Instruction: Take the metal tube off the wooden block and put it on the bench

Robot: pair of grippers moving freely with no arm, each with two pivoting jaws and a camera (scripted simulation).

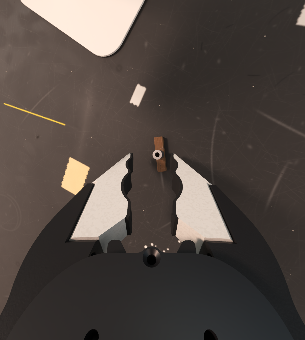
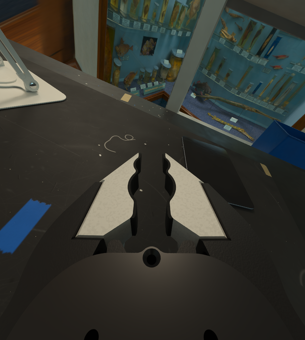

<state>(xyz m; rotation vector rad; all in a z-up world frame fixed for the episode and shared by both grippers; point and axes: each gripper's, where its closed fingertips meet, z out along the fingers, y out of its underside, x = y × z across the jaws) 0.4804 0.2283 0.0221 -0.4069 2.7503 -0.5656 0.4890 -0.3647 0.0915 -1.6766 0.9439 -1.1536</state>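
Note:
In the left wrist view I look straight down on a small brown wooden block (image 1: pixel 160 145) lying on the dark bench (image 1: pixel 221 110). A short metal tube (image 1: pixel 157 154) stands upright on the block, its open end facing me. My left gripper (image 1: pixel 153 156) is open and empty, high above them, with the tube showing between its fingertips, nearer the right one. My right gripper (image 2: pixel 151 156) is open with a narrower gap, empty, above another part of the bench (image 2: pixel 56 147). Block and tube do not show in the right wrist view.
A white lamp base (image 1: pixel 85 22) lies beyond the block and shows with its arm in the right wrist view (image 2: pixel 19 92). Tape patches (image 1: pixel 75 175) (image 1: pixel 137 94) (image 2: pixel 17 226), a yellow line (image 1: pixel 34 114), a string (image 2: pixel 118 141), a black tablet (image 2: pixel 216 174) and a blue bin (image 2: pixel 291 145) lie around.

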